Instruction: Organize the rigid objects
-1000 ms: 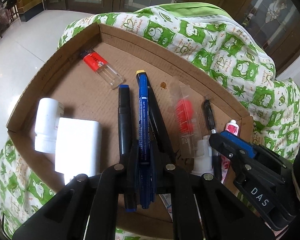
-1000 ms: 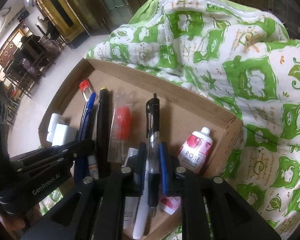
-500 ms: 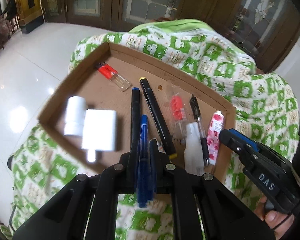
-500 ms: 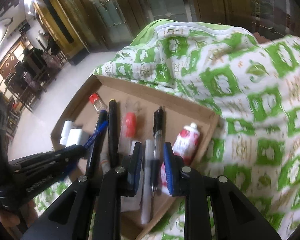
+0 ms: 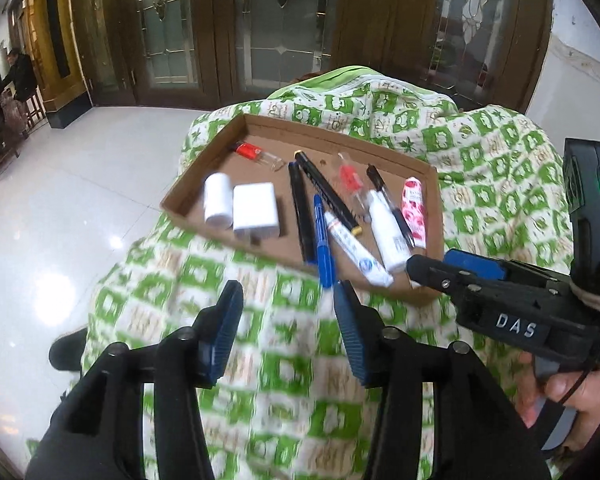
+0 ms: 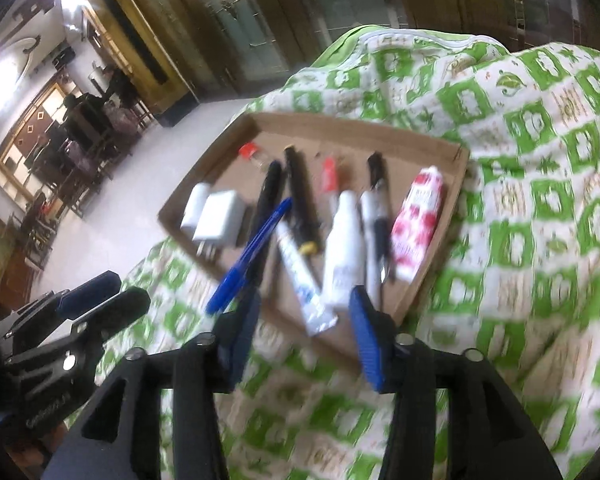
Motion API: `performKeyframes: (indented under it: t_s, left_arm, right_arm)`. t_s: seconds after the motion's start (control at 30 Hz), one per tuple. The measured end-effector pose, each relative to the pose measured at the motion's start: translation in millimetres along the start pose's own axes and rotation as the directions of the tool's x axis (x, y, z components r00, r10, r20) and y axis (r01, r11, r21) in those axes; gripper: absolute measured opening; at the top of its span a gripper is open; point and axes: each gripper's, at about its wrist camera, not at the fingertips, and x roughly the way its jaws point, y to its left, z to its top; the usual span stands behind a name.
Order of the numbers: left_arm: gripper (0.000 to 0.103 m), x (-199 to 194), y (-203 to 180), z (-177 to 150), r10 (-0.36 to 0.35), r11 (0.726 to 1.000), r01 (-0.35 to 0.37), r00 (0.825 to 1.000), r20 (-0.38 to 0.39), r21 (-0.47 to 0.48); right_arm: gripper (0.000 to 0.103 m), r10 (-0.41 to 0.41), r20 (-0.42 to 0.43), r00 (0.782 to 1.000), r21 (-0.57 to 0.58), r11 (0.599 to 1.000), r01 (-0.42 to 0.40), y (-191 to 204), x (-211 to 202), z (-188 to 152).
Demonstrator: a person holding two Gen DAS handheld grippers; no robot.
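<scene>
Your left tongs and right tongs are both spread and empty; the blue pen sticks over the cardboard tray edge.

Each gripper was a black plastic frame with two fingers faced in ribbed blue pads, fastened by silver screws. The right gripper bore white "DAS" lettering, a green light, and a black cable beside bare skin of the hand. The left gripper carried faint grey lettering.
</scene>
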Motion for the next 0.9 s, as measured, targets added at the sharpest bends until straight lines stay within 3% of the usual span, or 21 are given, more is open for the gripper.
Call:
performKeyframes:
  t_s: [0.07, 0.13, 0.17, 0.23, 0.27, 0.37, 0.53, 0.73, 0.9]
  left_arm:
    - [0.046, -10, 2, -7, 0.003, 1.000, -0.003, 1.000, 0.004, -0.004]
    - [0.046, -19, 0, -12, 0.019, 1.000, -0.019, 1.000, 0.014, 0.010]
    - [0.049, -25, -1, -13, 0.027, 0.999, -0.028, 0.999, 0.025, 0.019]
    - [0.064, -37, -3, -15, 0.045, 0.998, -0.047, 0.998, 0.053, 0.032]
    - [0.071, -43, -4, -16, 0.052, 0.998, -0.054, 0.997, 0.065, 0.034]
    - [0.082, -58, -4, -16, 0.081, 0.996, -0.083, 0.992, 0.094, 0.020]
    - [0.083, -75, -5, -19, 0.129, 0.991, -0.131, 0.986, 0.104, 0.012]
    - [0.085, -93, -10, -29, 0.154, 0.987, -0.158, 0.983, 0.100, 0.034]
    - [0.087, -103, -16, -37, 0.132, 0.989, -0.137, 0.987, 0.086, 0.053]
  right_arm:
    - [0.055, -0.015, 0.007, 1.000, 0.019, 1.000, 0.015, 0, -9, -10]
    - [0.068, -0.013, 0.018, 1.000, 0.051, 0.999, 0.012, -2, -20, -18]
    - [0.074, -0.007, 0.023, 1.000, 0.069, 0.998, 0.005, -2, -25, -23]
    - [0.097, -0.006, 0.034, 0.999, 0.103, 0.995, 0.002, -3, -35, -34]
    - [0.100, -0.017, 0.039, 0.999, 0.104, 0.995, 0.013, -1, -39, -38]
    - [0.101, -0.061, 0.059, 0.996, 0.051, 0.997, 0.058, 15, -52, -54]
    - [0.101, -0.109, 0.078, 0.991, -0.038, 0.993, 0.112, 45, -66, -76]
    - [0.101, -0.166, 0.091, 0.982, -0.007, 0.986, 0.167, 61, -85, -96]
    - [0.101, -0.139, 0.107, 0.985, 0.015, 0.990, 0.138, 76, -106, -113]
